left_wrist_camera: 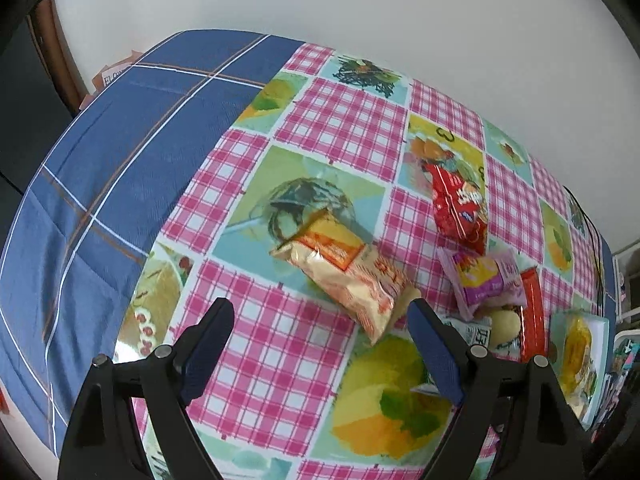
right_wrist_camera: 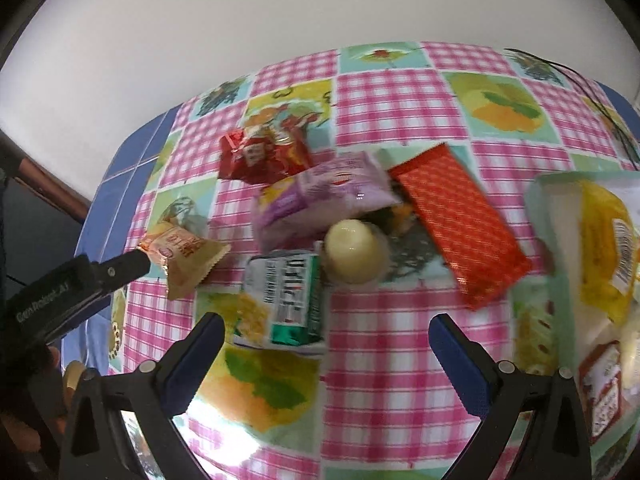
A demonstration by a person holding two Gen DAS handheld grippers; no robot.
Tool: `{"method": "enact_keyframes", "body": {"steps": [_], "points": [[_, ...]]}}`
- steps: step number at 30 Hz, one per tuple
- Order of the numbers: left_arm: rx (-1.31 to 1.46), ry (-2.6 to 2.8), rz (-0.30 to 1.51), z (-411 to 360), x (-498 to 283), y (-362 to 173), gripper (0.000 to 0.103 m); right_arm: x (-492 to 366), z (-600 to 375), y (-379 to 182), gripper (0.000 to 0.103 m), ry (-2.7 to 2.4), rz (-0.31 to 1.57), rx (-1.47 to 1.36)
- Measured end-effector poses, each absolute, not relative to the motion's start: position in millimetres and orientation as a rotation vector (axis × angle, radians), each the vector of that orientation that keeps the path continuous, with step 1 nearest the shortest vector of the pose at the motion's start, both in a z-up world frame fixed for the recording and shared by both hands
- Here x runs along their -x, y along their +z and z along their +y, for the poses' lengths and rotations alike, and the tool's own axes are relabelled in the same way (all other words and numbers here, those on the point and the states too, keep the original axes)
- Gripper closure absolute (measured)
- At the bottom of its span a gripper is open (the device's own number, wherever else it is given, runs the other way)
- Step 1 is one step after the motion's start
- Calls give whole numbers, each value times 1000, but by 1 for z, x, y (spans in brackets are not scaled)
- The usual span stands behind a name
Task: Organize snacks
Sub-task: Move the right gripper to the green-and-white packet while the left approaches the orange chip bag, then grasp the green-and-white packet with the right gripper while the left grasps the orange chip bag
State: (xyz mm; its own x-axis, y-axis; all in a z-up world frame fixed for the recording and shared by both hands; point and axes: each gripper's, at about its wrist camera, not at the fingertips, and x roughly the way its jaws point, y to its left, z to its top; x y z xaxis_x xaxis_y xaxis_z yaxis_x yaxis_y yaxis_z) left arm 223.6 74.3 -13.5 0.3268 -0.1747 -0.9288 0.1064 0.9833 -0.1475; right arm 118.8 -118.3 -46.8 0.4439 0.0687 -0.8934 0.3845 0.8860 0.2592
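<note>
Snack packets lie loose on a pink checked tablecloth (left_wrist_camera: 320, 120). My left gripper (left_wrist_camera: 320, 312) is open above the cloth, and a beige and orange packet (left_wrist_camera: 344, 268) lies just beyond its fingertips. A red bag (left_wrist_camera: 460, 208), a purple packet (left_wrist_camera: 488, 280) and an orange-red packet (left_wrist_camera: 532, 312) lie to its right. My right gripper (right_wrist_camera: 326, 328) is open with nothing between its pads. A green and white packet (right_wrist_camera: 284, 300) lies just ahead of it. Behind that sit a pale pudding cup (right_wrist_camera: 352, 250), the purple packet (right_wrist_camera: 320, 196), the red bag (right_wrist_camera: 264, 156) and the orange-red packet (right_wrist_camera: 460, 224).
A white tray (right_wrist_camera: 548, 208) at the right holds a yellow packet (right_wrist_camera: 608, 248) and a red-labelled one (right_wrist_camera: 604, 384). One of the left gripper's fingers (right_wrist_camera: 124, 268) reaches the beige packet (right_wrist_camera: 184, 256). A blue checked cover (left_wrist_camera: 120, 160) lies left of the cloth. A dark cable (right_wrist_camera: 600, 104) runs along the far right.
</note>
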Motion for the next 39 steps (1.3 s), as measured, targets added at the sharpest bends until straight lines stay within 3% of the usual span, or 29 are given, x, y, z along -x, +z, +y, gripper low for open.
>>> {"method": "enact_keyframes", "body": {"steps": [32, 35, 39], "points": [[108, -220, 1274, 52, -253, -56, 15, -162, -88, -83, 0, -219, 1184, -342], [117, -230, 1275, 54, -254, -56, 20, -159, -92, -83, 0, -230, 1184, -348], [123, -245, 1268, 54, -252, -53, 38, -156, -98, -83, 0, -250, 1184, -351]]}}
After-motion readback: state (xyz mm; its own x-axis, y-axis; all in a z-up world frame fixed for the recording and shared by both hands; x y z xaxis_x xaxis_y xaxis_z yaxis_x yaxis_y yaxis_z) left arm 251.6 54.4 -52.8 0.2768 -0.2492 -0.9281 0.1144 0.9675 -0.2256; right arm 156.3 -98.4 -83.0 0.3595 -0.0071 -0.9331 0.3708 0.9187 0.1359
